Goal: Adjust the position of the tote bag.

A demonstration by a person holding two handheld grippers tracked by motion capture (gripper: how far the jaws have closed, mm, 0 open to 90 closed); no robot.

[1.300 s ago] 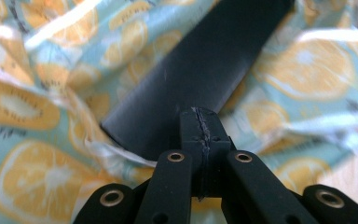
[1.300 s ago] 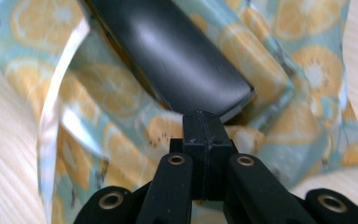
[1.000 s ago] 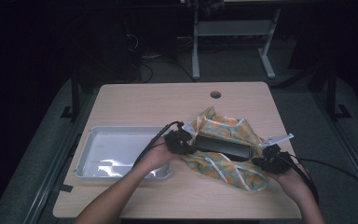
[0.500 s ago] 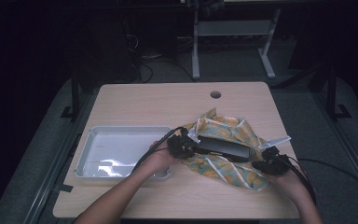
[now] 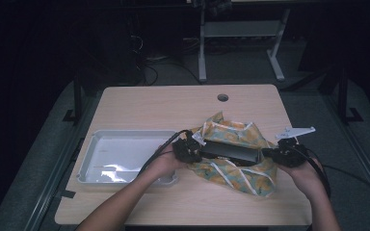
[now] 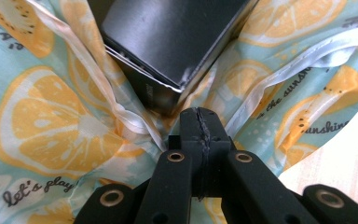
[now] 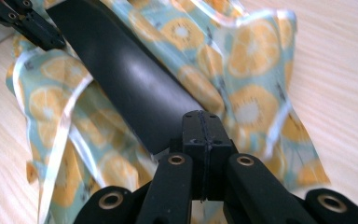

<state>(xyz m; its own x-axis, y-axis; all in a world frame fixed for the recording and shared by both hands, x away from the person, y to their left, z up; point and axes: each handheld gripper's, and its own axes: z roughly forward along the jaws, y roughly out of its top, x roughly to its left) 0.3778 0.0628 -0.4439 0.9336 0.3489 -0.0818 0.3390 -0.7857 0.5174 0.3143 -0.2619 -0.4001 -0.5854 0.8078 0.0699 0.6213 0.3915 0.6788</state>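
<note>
The left gripper [image 6: 200, 122] had its jaws pressed together, holding nothing, tips at the corner of the black box [image 6: 177, 37]. The right gripper [image 7: 202, 125], likewise closed and empty, met the box's other end. The box lay on the lemon-print cloth [image 5: 231, 166] spread on the table [image 5: 173, 103], beside the white tray [image 5: 125, 156].

I'm seeing a glossy black box [image 6: 168, 42] lying on thin, silky printed cloth [image 6: 51, 130]. The surface [image 7: 345, 70] is showing matt pale wood grain.
</note>
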